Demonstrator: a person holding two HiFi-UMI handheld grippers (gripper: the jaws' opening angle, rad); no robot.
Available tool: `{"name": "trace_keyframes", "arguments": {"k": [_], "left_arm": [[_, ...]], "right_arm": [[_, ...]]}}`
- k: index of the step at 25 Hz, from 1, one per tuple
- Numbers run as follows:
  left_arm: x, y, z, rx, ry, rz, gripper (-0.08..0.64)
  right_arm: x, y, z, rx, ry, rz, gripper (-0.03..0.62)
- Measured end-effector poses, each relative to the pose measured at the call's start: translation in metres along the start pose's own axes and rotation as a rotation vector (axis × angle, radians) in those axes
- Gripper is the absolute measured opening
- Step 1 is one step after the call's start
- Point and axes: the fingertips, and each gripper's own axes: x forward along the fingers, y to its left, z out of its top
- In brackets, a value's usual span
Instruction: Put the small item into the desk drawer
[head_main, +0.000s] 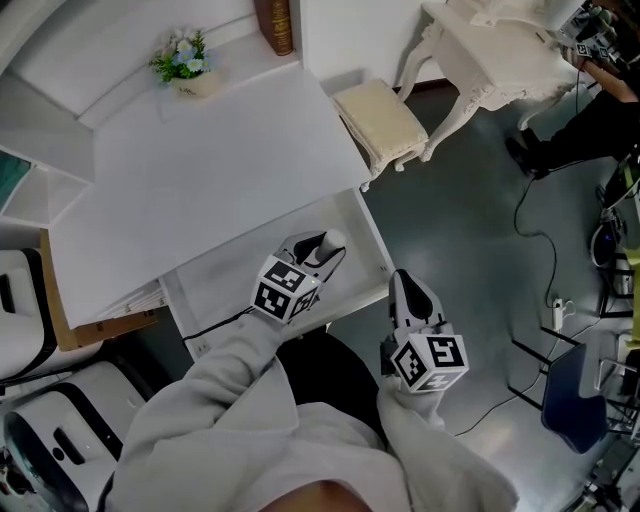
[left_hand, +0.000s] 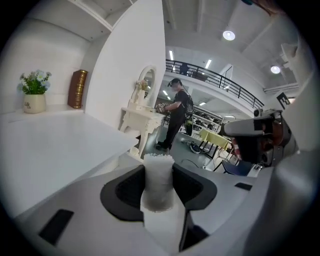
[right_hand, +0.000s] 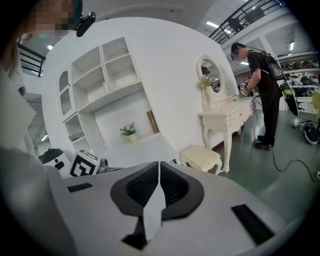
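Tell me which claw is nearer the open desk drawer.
Left. The left claw hangs over the drawer, shut on the small white item; the right claw, shut and empty, sits just outside its front corner.

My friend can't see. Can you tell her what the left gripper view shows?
The left gripper is clamped on a small white frosted item. Beyond it lies a white desk with a flower pot and a brown book; farther off, a person stands by a dressing table.

No readable text, brand or number anywhere; just a faint illegible mark on the flowerpot (left_hand: 34, 103).
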Motion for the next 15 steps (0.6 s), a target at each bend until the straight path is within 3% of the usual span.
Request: {"name": "trace_keyframes", "arguments": {"k": [15], "left_arm": [[0.064, 0.044, -0.079, -0.059, 0.264, 0.067, 0.186]], "right_arm": [[0.021, -0.005, -0.022, 0.005, 0.067, 0.017, 0.037]]}}
